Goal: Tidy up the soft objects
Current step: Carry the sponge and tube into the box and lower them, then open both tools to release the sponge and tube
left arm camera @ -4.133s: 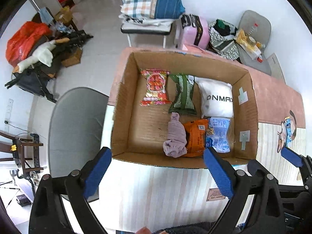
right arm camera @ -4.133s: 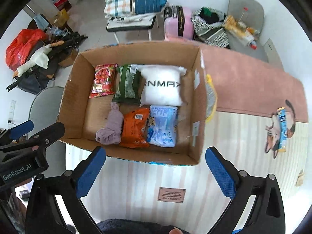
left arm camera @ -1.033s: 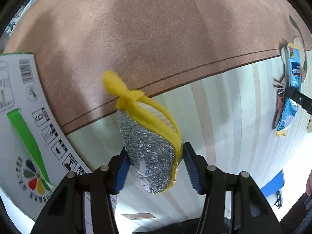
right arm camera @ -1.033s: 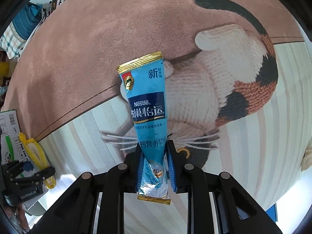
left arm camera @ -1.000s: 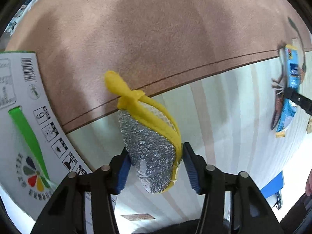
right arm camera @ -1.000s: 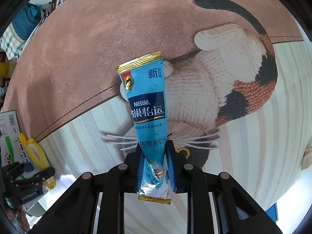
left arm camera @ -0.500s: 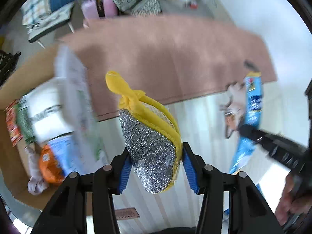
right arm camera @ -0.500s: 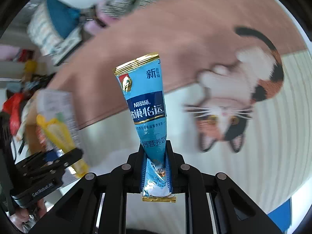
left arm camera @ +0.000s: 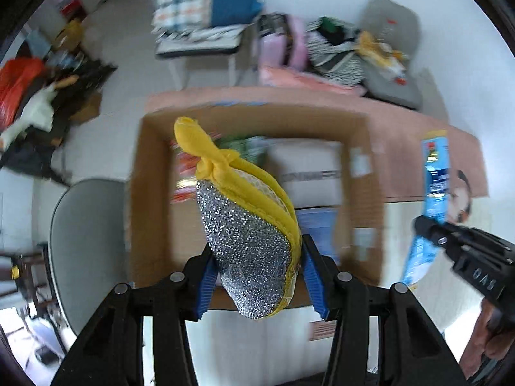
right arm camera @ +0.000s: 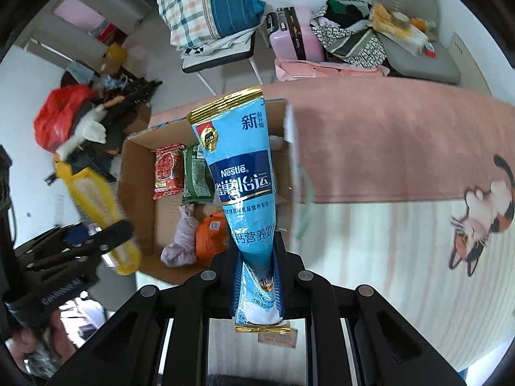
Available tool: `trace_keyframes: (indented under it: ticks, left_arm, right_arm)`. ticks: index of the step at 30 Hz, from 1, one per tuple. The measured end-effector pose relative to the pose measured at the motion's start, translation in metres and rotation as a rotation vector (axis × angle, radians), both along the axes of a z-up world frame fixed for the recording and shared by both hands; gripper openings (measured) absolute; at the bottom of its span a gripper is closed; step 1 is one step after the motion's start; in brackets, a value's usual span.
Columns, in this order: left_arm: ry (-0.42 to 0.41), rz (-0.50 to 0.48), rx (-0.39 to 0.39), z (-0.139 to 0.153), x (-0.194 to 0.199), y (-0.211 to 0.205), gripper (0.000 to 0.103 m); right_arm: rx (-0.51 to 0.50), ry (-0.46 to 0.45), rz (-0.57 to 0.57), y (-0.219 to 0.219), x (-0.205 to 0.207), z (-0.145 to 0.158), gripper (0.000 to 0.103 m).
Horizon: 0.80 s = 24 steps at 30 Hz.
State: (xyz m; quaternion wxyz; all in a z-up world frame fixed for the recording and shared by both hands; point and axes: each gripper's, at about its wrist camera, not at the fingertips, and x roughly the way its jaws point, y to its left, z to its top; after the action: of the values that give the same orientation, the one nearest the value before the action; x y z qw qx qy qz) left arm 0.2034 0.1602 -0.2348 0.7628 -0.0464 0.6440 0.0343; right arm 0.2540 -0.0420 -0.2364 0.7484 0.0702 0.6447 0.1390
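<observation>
My left gripper is shut on a silver scrub pad with a yellow cloth edge, held in the air over the open cardboard box. The right gripper is shut on a blue Nestle pouch, which stands up between its pads above the box's right side. In the right wrist view the scrub pad and the left gripper show at the left. In the left wrist view the pouch shows at the right. Snack packets, a white pillow pack and a mauve cloth lie in the box.
The box stands on a table with a pink and striped cover with a cat picture. A grey chair is left of the box. Behind are a chair with a plaid bundle, a pink suitcase and floor clutter.
Both grippers have risen from the table cover and swung left over the box, each still gripping its item. The box and the room behind came into both views.
</observation>
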Motion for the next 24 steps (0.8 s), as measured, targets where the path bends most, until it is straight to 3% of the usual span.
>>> trace_keyframes:
  ticks: [5, 10, 14, 15, 17, 18, 19, 24]
  left_arm:
    - [0.113, 0.073, -0.03, -0.046, 0.012, 0.05, 0.046]
    - [0.202, 0.102, -0.066, -0.089, 0.019, 0.069, 0.048]
    - [0.279, 0.09, -0.048, -0.114, 0.023, 0.073, 0.048]
    - [0.282, 0.094, -0.058, -0.116, 0.023, 0.075, 0.049]
    - [0.282, 0.103, -0.07, -0.116, 0.023, 0.077, 0.049]
    - [0.276, 0.1, -0.076, -0.115, 0.023, 0.078, 0.05]
    - [0.272, 0.096, -0.075, -0.114, 0.024, 0.078, 0.051]
    - [0.217, 0.071, -0.06, -0.091, 0.021, 0.076, 0.062]
  right_arm:
    - [-0.104, 0.036, -0.014, 0.024, 0.012, -0.046, 0.018]
    - [-0.203, 0.073, -0.037, 0.039, 0.023, -0.08, 0.018]
    - [-0.25, 0.088, -0.049, 0.042, 0.034, -0.102, 0.02]
    - [-0.252, 0.096, -0.05, 0.044, 0.036, -0.104, 0.023]
    - [-0.256, 0.079, -0.053, 0.048, 0.035, -0.1, 0.044]
    - [-0.256, 0.07, -0.054, 0.048, 0.033, -0.097, 0.062]
    - [-0.253, 0.063, -0.051, 0.049, 0.033, -0.094, 0.07]
    - [-0.228, 0.079, -0.043, 0.056, 0.029, -0.088, 0.07]
